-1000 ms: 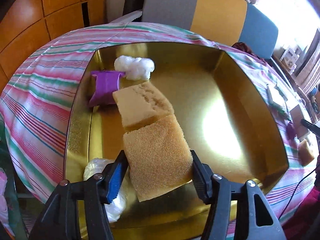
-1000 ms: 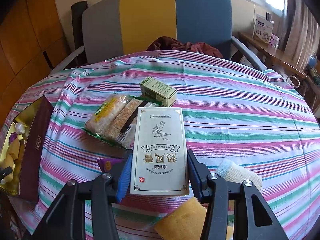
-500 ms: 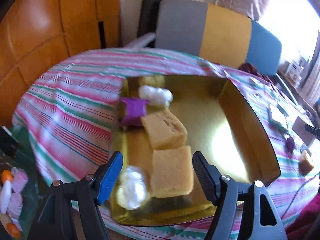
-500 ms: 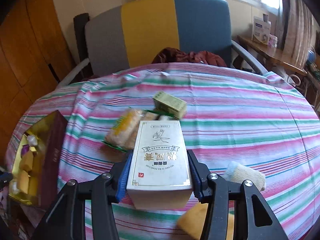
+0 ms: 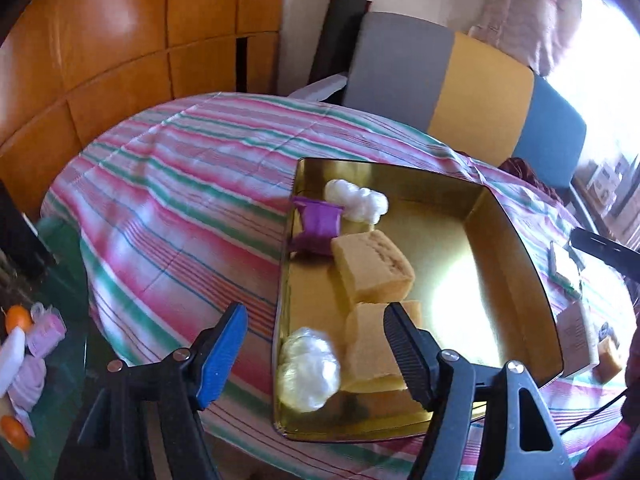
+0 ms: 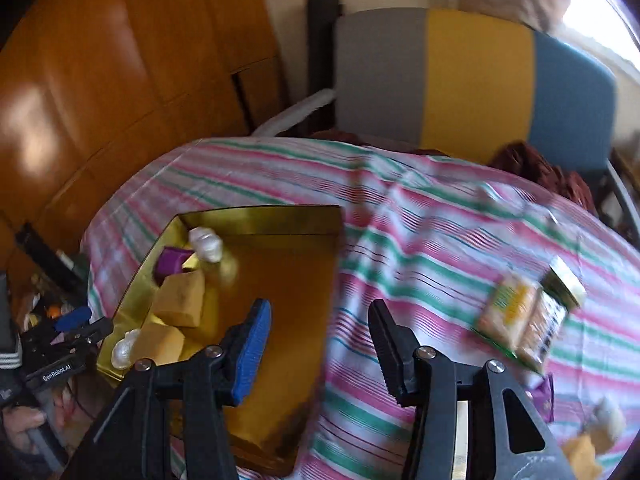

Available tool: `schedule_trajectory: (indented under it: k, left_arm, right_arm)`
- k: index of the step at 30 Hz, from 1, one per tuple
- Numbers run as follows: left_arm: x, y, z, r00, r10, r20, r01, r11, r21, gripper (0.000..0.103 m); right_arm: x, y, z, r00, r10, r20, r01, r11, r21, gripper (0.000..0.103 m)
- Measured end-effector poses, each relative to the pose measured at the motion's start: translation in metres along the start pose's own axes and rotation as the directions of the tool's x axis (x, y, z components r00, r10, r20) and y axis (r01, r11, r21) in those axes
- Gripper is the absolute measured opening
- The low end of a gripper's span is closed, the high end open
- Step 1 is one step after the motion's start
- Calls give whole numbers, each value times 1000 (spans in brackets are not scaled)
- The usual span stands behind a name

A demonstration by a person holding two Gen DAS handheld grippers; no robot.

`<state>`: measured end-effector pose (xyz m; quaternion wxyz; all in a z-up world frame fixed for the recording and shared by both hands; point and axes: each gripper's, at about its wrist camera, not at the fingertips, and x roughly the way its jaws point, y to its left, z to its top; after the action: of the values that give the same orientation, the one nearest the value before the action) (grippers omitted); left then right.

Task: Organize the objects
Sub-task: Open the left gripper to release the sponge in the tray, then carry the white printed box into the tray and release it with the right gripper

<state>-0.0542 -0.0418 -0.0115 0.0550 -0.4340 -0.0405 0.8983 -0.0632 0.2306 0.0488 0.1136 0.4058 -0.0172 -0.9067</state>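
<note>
A gold tray (image 5: 516, 240) holds two yellow sponges (image 5: 372, 264) (image 5: 366, 340), a purple piece (image 5: 318, 228) and two white plastic wads (image 5: 308, 372) (image 5: 356, 202). My left gripper (image 5: 316, 320) hovers over the tray's near left corner, its jaws wide and closing slightly with nothing between them. My right gripper (image 6: 318, 304) hangs over the tray's (image 6: 260, 216) right edge. Its jaws are closing and nothing shows between them. A pale box (image 5: 576, 336) stands on the cloth right of the tray. From the right wrist, the left gripper (image 6: 76, 322) sits at the far left.
On the striped cloth to the right lie a snack pack (image 6: 516, 320), a small green box (image 6: 564, 284), a purple wrapper (image 6: 544, 396) and a sponge (image 6: 580, 452). A grey, yellow and blue chair (image 5: 480, 80) stands behind the table. Wooden panels (image 5: 120, 40) fill the left.
My left gripper let go of the sponge, opened and drew back up to the left. My right gripper swung left to the tray, and the box it held is no longer between its fingers.
</note>
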Motion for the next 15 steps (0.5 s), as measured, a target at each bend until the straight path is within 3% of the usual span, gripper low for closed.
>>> schedule_trajectory:
  k: [2, 5, 8, 15]
  left_arm:
    - [-1, 9, -2, 1000, -5, 1, 5, 1000, -17, 72]
    - [0, 16, -5, 1000, -11, 8, 12, 999, -32, 72]
    - [3, 20, -6, 1000, -25, 2, 26, 999, -48, 72]
    - [6, 14, -8, 999, -52, -11, 52, 998, -46, 72]
  right_arm:
    - [3, 0, 3, 1000, 17, -5, -17, 1000, 17, 48]
    - [-1, -17, -4, 999, -35, -25, 35, 999, 37, 51]
    - [-4, -41, -20, 992, -88, -95, 94, 994, 59, 70]
    - [-6, -101, -65, 956, -198, -215, 235, 958, 163, 71]
